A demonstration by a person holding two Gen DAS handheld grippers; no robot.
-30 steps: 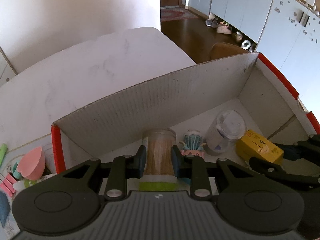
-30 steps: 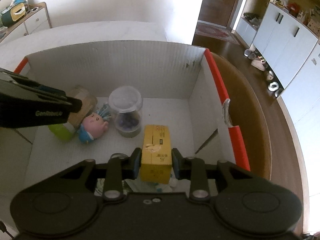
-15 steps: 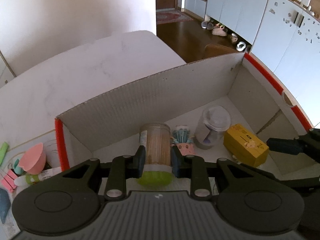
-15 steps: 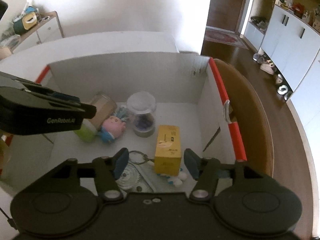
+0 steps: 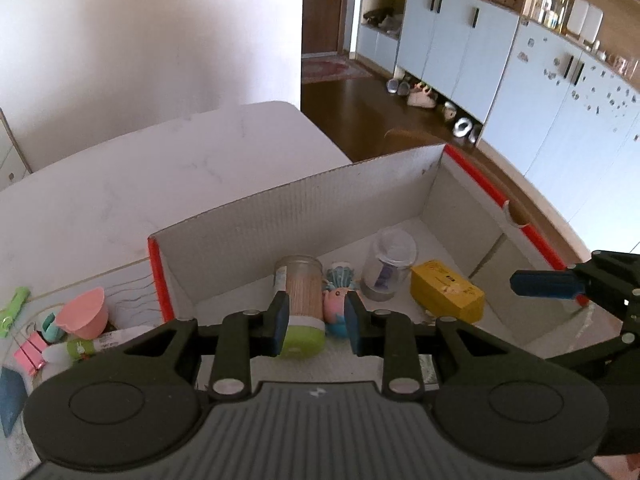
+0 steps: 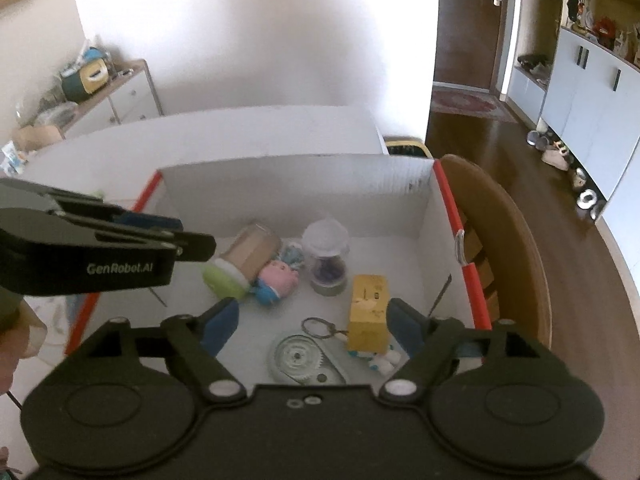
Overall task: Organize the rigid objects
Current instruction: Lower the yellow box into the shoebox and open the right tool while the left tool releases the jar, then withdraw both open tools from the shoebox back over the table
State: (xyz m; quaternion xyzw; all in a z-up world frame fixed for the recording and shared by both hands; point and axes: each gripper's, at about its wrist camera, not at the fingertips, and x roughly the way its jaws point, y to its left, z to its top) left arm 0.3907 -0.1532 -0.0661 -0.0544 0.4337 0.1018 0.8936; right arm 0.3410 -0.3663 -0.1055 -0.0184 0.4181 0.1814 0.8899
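Observation:
A white cardboard box with red edges (image 5: 304, 204) (image 6: 296, 176) holds a toothpick jar with a green cap (image 5: 299, 300) (image 6: 240, 256), a pink and blue toy figure (image 5: 334, 308) (image 6: 276, 280), a clear lidded jar (image 5: 390, 264) (image 6: 326, 252) and a yellow box (image 5: 446, 290) (image 6: 368, 312). My left gripper (image 5: 316, 320) is open above the box; the toothpick jar lies loose below its fingers. My right gripper (image 6: 312, 328) is open wide and empty above the yellow box. A key ring and a clear gear disc (image 6: 298, 356) lie on the box floor.
Left of the box on the white table (image 5: 120, 192) lie a pink cup (image 5: 84, 312), pink clips (image 5: 28, 354), a green marker (image 5: 14, 304) and a white tube (image 5: 92, 346). A wooden chair (image 6: 504, 240) stands right of the box. A sideboard (image 6: 108, 96) stands at the far left.
Both grippers have let go and risen: the left opened off the toothpick jar, the right opened off the yellow box. Both objects now rest in the box.

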